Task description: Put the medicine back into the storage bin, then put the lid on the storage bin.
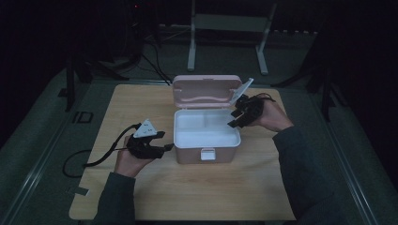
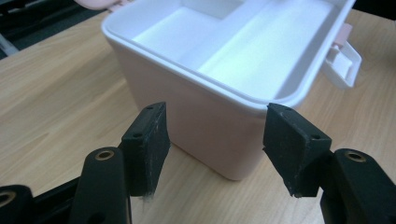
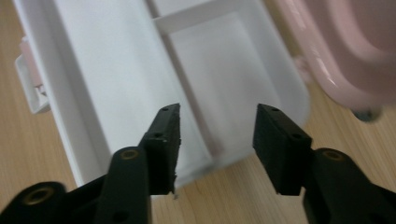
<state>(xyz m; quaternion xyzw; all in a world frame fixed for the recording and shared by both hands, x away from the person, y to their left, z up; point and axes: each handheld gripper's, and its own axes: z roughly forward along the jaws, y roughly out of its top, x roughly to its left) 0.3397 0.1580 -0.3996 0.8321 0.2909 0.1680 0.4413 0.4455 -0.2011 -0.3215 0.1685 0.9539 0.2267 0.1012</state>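
The box [image 1: 206,136] stands open mid-table, long axis across me. My left gripper [image 1: 162,149] is spread beside its left corner, and my right gripper [image 1: 233,117], also spread and empty, hovers nearer, over its right rim.

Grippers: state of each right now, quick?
Left gripper: open, holding nothing, beside the pink box.
Right gripper: open, empty, above the box's rim.

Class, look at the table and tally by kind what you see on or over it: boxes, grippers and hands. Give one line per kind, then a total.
Pink box with its lid open: 1
Handheld grippers: 2 (left gripper, right gripper)
Hands: 2 (left hand, right hand)
Total: 5
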